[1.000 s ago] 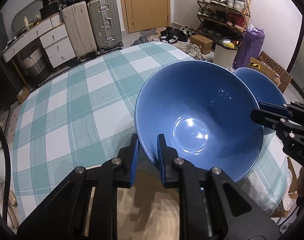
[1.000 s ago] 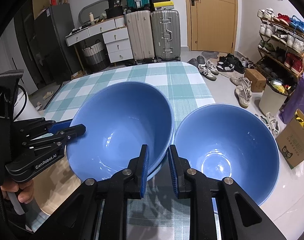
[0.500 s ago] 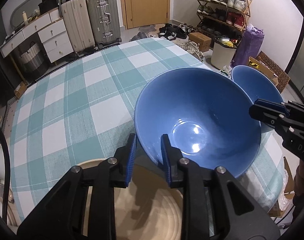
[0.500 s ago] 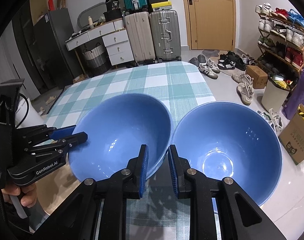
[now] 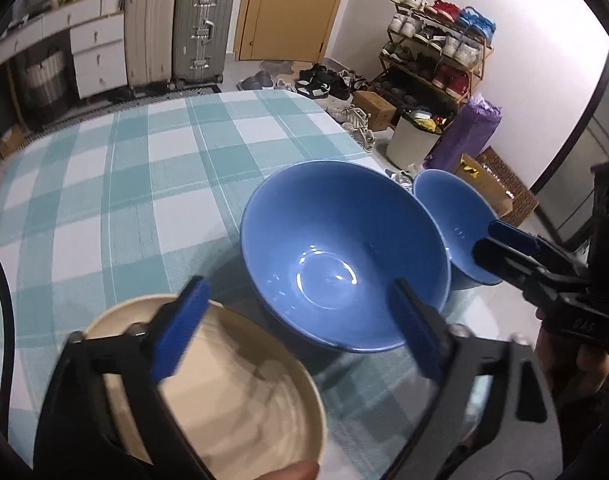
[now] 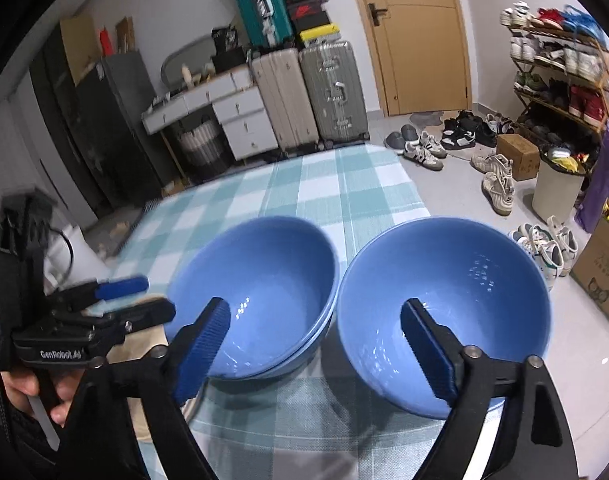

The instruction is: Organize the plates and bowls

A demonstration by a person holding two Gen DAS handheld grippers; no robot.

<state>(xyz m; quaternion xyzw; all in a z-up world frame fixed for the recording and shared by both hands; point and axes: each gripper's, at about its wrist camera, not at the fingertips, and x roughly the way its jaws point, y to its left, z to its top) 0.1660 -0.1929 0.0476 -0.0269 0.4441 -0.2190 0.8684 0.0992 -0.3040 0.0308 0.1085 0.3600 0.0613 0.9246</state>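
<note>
Two nested blue bowls point(image 5: 344, 256) point(image 6: 260, 280) stand on the teal checked tablecloth point(image 5: 144, 184). A single blue bowl point(image 5: 456, 224) point(image 6: 456, 288) sits just right of them, near the table's right edge. A beige plate point(image 5: 240, 400) point(image 6: 144, 344) lies at the front left. My left gripper point(image 5: 300, 320) hovers above the plate and the nested bowls' near rim, its jaws opening wide, pads touching nothing. My right gripper point(image 6: 316, 344) is opening too, one finger over each blue bowl, gripping neither. Each gripper shows in the other's view: right gripper point(image 5: 516, 248), left gripper point(image 6: 124, 296).
The table's right edge drops to a floor with shoes, a white bin point(image 6: 556, 188) and a cardboard box point(image 6: 600, 272). Suitcases point(image 6: 308, 96), drawers and a door stand beyond the far edge. The far half of the cloth bears nothing visible.
Both grippers went from nearly shut to wide open. The left let go of the nested bowls' near rim. Both drew back and up slightly; the bowls stay put.
</note>
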